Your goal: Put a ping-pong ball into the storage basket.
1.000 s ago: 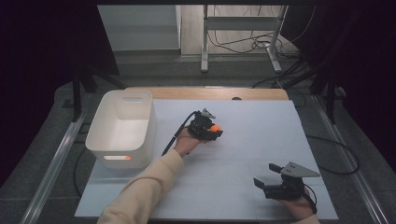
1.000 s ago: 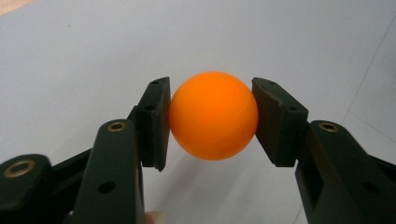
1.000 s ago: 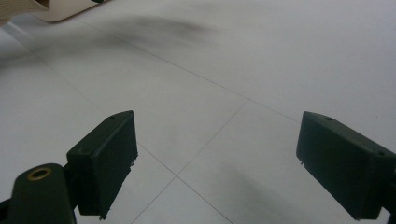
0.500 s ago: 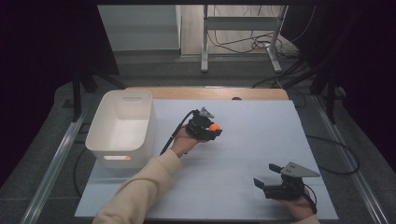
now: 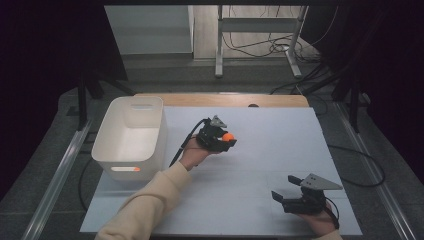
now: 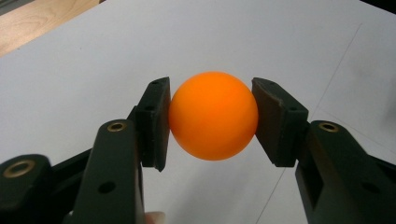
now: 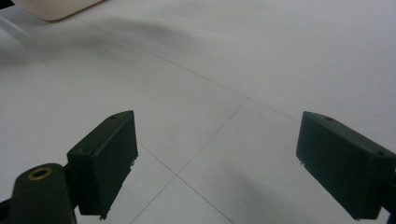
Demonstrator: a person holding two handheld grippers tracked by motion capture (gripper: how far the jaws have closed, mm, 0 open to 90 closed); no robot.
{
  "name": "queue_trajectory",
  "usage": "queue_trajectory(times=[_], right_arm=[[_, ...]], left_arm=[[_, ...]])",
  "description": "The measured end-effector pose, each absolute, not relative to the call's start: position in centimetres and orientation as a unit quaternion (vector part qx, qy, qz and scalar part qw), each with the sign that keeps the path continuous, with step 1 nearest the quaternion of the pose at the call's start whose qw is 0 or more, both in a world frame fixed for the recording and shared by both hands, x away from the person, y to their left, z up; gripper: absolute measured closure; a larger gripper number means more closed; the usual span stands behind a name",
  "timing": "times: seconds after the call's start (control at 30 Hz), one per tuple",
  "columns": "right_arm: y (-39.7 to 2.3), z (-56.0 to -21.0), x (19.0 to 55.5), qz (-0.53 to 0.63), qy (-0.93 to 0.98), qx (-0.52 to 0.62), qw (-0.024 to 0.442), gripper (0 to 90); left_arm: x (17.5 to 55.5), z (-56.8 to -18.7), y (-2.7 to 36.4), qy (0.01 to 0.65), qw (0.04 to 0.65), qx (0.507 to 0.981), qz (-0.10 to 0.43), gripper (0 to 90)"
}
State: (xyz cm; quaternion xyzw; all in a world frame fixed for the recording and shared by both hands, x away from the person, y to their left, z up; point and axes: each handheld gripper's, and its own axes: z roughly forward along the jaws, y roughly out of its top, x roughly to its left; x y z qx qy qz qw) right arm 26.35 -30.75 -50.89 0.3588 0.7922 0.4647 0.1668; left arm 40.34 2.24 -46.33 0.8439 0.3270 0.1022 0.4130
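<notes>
I see my left gripper (image 5: 226, 138) near the middle of the white table (image 5: 280, 150), and it is holding a small orange ball (image 5: 228, 136). In the left gripper view the orange ball (image 6: 213, 115) sits right between the two black jaws, and both pads (image 6: 156, 122) press on its sides, so the jaws are squeezed tight on it. The ball is round and smooth, and it is up off the table, with the white top showing under it and behind it. My left hand (image 5: 192, 155) is wrapped around the back of the gripper, and a cream sleeve (image 5: 145, 205) runs down from it to the bottom of the high view. A black cable (image 5: 182, 147) trails from the gripper toward the white bin (image 5: 131, 135). The bin stands on the left side of the table, a little way from the ball, and I can see a small orange glow through the slot in its near wall. My right gripper (image 5: 285, 196) rests low near the bottom right part of the table, well apart from the ball. In the right gripper view its jaws stand wide apart with just the bare table between them. A strip of brown wood (image 5: 220, 100) shows along the far edge of the table.
</notes>
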Motion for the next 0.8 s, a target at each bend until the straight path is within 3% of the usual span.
queue_trajectory(times=[0.8], right_arm=[[-30.7, -50.9, 26.3, 0.463, 0.793, 0.359, 0.167, 13.1]], left_arm=[[38.9, -44.6, 3.6, 0.316, 0.422, 0.841, 0.118, 49.6]])
